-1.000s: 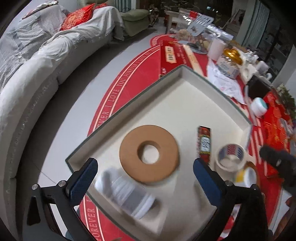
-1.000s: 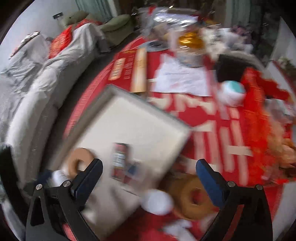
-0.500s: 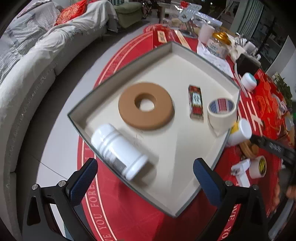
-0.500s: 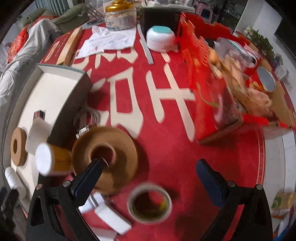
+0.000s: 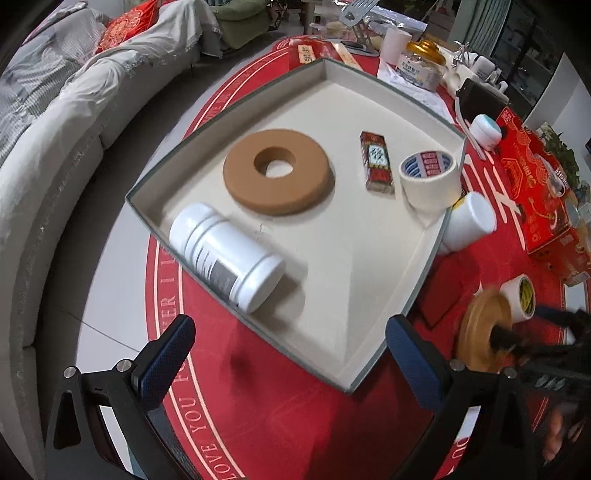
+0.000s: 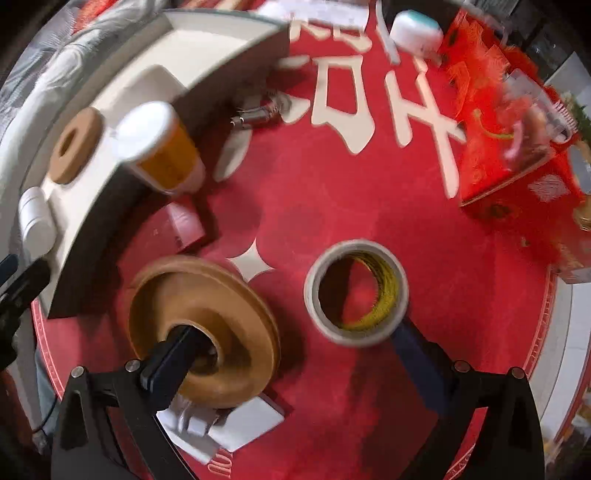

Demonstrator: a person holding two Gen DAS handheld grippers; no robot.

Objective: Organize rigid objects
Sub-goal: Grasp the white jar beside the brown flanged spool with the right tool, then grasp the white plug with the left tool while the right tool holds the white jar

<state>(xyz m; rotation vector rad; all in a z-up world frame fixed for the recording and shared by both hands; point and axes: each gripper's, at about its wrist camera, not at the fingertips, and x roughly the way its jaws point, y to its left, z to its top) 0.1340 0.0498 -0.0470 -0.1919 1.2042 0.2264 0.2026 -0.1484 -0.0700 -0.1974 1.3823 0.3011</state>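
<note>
So, left wrist view: left gripper open, 2 blue-padded fingers wide apart, nothing between them, hovering over the near corner of the cream tray. Tray sits on a red tablecloth. Inside the tray: white bottle lying on its side at the near-left edge, brown ring flat in the middle, small red box to its right, masking tape roll standing near the right wall. Outside the tray, just beside that wall, a white-capped bottle. Lower right: wooden disc with a dark, blurred finger of the right gripper poking into its hole; small tape roll just behind the disc. Grey sofa at left.

Right wrist view: right gripper open, spread wide. Its left finger is inside the centre hole of the wooden disc; its right finger sits partly under the rim of the small tape roll, touching or just beside it, cannot tell. Disc rests on the tablecloth, partly over a white plug. White-capped bottle, amber body, blurred, beside the tray wall. In the tray, the brown ring and white bottle. Red gift box at right, small white jar with teal lid at top.
</note>
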